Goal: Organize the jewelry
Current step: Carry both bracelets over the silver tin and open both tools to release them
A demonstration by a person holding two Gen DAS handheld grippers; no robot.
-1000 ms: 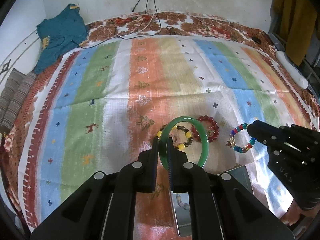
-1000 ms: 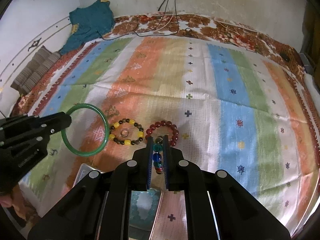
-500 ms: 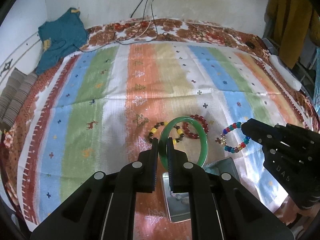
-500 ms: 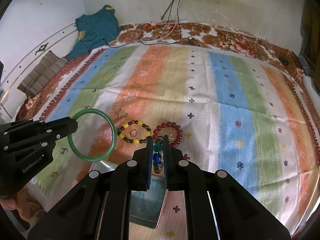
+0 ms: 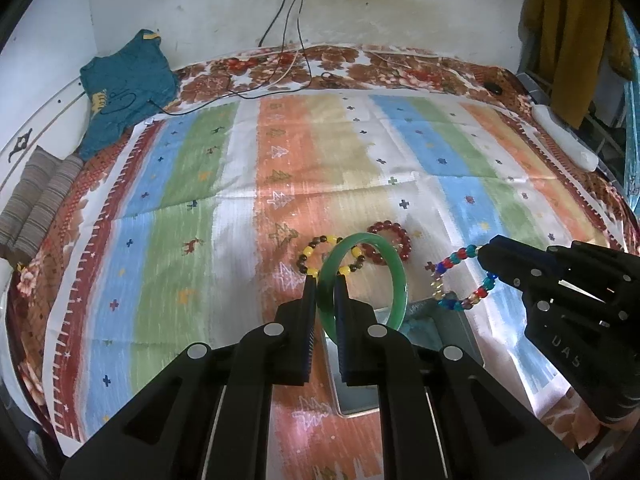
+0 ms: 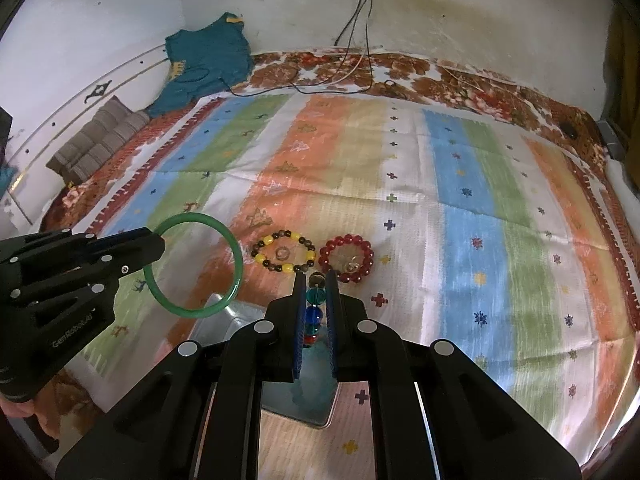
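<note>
My left gripper [image 5: 325,280] is shut on a green bangle [image 5: 394,268] and holds it above a grey metal tray [image 5: 456,324]; the bangle also shows in the right wrist view [image 6: 236,256]. My right gripper [image 6: 315,280] is shut on a multicoloured bead bracelet [image 6: 314,312], seen edge-on, also above the tray [image 6: 216,328]. In the left wrist view that bracelet [image 5: 460,256] hangs from the right gripper [image 5: 486,258]. A yellow-and-black bead bracelet [image 6: 284,252] and a red bead bracelet [image 6: 347,258] lie on the striped cloth just beyond the tray.
The striped cloth [image 6: 472,208] covers a bed. A small ring [image 6: 283,253] lies inside the yellow bracelet, another small piece [image 6: 352,266] inside the red one. Teal clothing [image 6: 204,60] and a folded striped cloth [image 6: 96,136] lie far left. Cables [image 6: 360,32] hang at the back wall.
Both grippers have risen and drawn back with their bracelets. More of the tray shows under them. The bracelets on the cloth have not moved.
</note>
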